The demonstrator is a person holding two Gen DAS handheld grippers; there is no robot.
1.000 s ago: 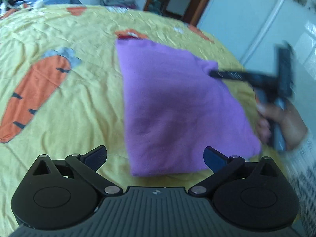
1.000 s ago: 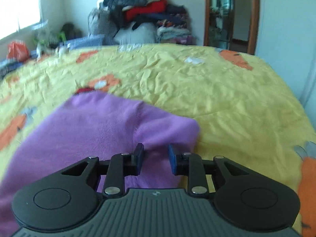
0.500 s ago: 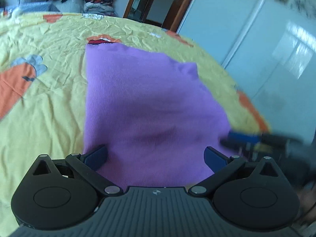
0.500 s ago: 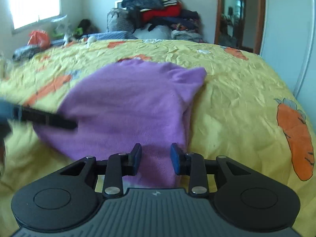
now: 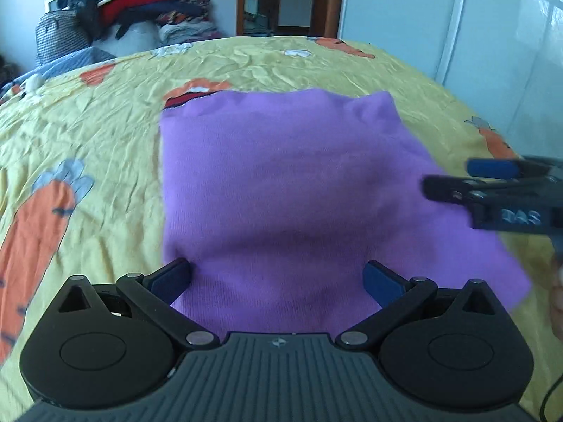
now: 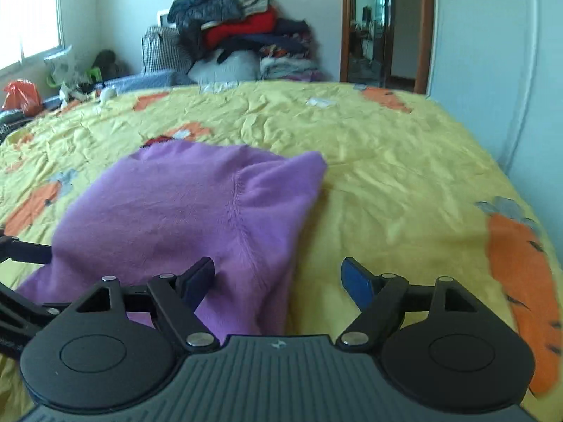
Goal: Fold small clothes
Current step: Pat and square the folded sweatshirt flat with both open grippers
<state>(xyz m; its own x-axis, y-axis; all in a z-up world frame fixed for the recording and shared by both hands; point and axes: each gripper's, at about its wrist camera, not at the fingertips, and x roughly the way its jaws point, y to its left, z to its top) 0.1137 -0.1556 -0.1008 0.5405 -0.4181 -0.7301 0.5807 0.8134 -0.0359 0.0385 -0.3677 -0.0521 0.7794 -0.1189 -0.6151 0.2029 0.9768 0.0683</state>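
Observation:
A purple knit garment [image 5: 281, 176] lies folded flat on the yellow carrot-print bedspread [image 5: 88, 112]. My left gripper [image 5: 278, 277] is open wide over its near edge, and the cloth runs between and under the fingers without being pinched. From the right my right gripper [image 5: 448, 176] reaches in over the garment's right side. In the right wrist view its jaws [image 6: 278, 277] are opening. The garment's [image 6: 183, 211] near right edge lies under the left finger, and bare bedspread [image 6: 387, 183] is under the right one. A finger of the left gripper [image 6: 31, 252] shows at the left edge.
A heap of clothes [image 6: 239, 28] and a checked bag [image 6: 162, 49] stand beyond the bed's far edge. A doorway [image 6: 383, 28] and white wardrobe doors [image 5: 457, 35] are to the right. Part of a hand [image 5: 556, 299] shows at the right edge.
My right gripper's jaws spread from narrow to wide, and it came back from the garment's far right corner to its near right side. My left gripper swung right until the garment was centred.

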